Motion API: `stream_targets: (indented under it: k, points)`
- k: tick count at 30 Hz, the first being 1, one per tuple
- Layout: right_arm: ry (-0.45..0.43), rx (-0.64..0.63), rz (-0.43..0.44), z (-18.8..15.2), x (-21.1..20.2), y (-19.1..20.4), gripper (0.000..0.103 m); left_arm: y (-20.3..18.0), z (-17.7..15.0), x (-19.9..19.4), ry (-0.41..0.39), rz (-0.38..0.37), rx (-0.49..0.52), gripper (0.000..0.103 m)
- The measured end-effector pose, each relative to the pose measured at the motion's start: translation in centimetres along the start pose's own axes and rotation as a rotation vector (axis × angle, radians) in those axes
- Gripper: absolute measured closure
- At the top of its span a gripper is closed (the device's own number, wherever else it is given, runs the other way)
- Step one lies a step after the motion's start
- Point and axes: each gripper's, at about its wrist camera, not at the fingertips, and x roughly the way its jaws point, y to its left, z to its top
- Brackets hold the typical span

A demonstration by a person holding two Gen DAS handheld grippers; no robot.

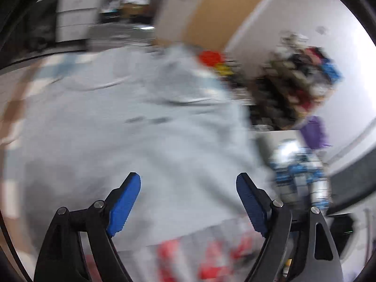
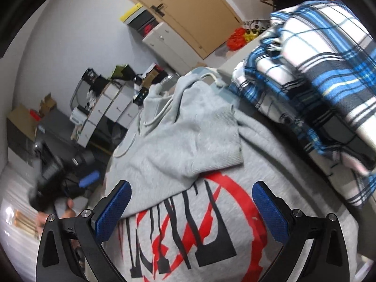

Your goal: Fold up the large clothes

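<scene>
Hovering agape: left gripper (image 1: 188, 183), seemingly above hoodie (image 1: 131, 127).

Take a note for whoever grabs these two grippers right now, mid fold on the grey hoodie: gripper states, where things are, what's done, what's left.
Left gripper: open, nothing between the pads, above the grey hoodie.
Right gripper: open, empty, over the red and black print.
Hoodie lies spread flat; one sleeve is already folded across the chest.
Plaid clothes are stacked beside it.
Left: the other sleeve cannot be seen, so check it, then fold the body and stack it.
</scene>
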Motion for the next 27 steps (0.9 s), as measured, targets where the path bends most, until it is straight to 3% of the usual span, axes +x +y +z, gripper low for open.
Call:
stream_targets:
  k: [2,6,9,13,16,18,19,20,22,24,27]
  points:
    - [0.01,-0.038,-0.005,-0.3,0.4,0.8,0.0,3.8,-1.4,0.2,0.029,0.044,-0.074,0.023]
    - [0.032,-0.134,-0.032,-1.1,1.3,2.2,0.0,8.5,-3.5,2.0,0.07,0.055,-0.222,0.023]
    - [0.047,-0.216,-0.061,-1.9,2.1,3.1,0.0,8.8,-3.9,1.9,0.01,0.041,-0.221,0.023]
    - [0.066,-0.297,-0.079,-2.6,2.8,3.7,0.0,6.4,-3.8,2.7,0.046,0.134,-0.153,0.022]
    - [0.059,-0.298,-0.083,-2.8,2.7,3.7,0.0,5.8,-4.1,1.4,0.014,0.111,-0.127,0.022]
    - [0.059,-0.281,-0.072,-2.7,2.7,3.6,0.0,5.8,-4.6,1.6,0.018,0.192,-0.118,0.022]
    - [0.058,-0.278,-0.071,-2.6,2.8,3.7,0.0,6.2,-4.9,2.9,0.076,0.252,-0.134,0.022]
    - [0.058,-0.278,-0.073,-2.6,2.9,3.8,0.0,7.1,-4.9,3.3,0.098,0.255,-0.148,0.023]
    - [0.063,-0.283,-0.075,-2.8,3.0,3.8,0.0,6.1,-5.2,2.9,0.056,0.287,-0.103,0.022]
    - [0.071,-0.29,-0.086,-3.0,3.2,3.9,0.0,5.5,-5.6,3.3,0.088,0.323,-0.075,0.022]
    - [0.065,-0.299,-0.081,-2.9,3.1,4.0,0.0,4.7,-6.4,2.2,0.028,0.299,-0.083,0.022]
